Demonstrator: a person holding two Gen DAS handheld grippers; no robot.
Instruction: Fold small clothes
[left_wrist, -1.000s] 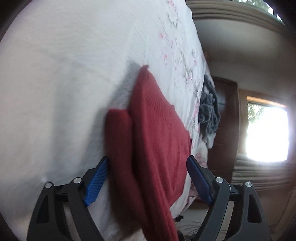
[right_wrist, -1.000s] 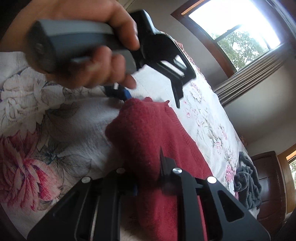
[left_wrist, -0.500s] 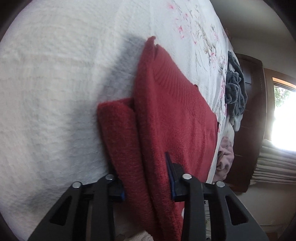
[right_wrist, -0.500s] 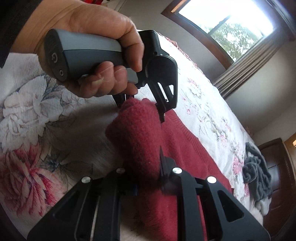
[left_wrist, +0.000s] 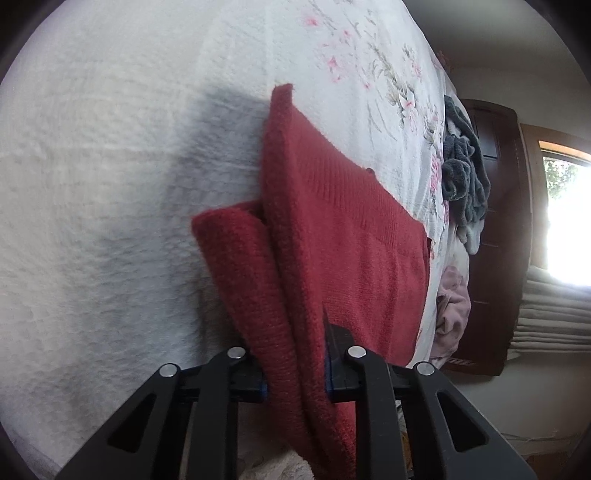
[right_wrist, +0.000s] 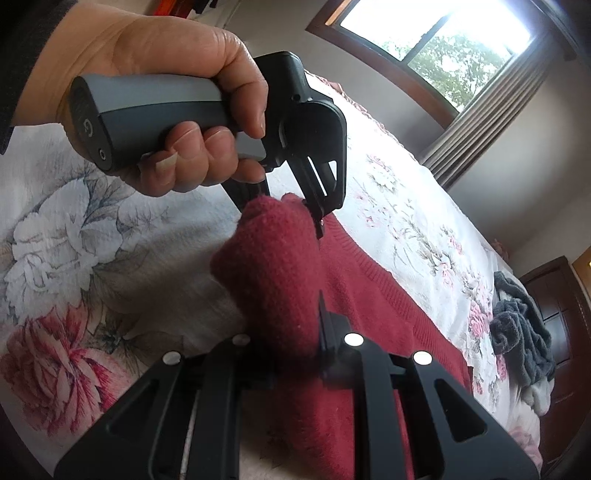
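Both my tools pinch the folded red sweater (left_wrist: 343, 251): left tool (left_wrist: 295, 373), right tool (right_wrist: 295, 354), on the floral bed (right_wrist: 417, 229); grey clothes (left_wrist: 461, 170) lie apart.

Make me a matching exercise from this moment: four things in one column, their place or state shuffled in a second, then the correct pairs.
Things:
1. red sweater
2. grey clothes
3. left gripper
4. pink garment

States:
A. shut on a folded edge of knit
B. heaped far off on the floral bedspread
C. bunched at the bed's edge, nearer than the heap
D. pinched by both grippers, its body flat on the bed

Pairs: 1-D, 2-B, 3-A, 4-C. The right gripper clamps the sweater too.
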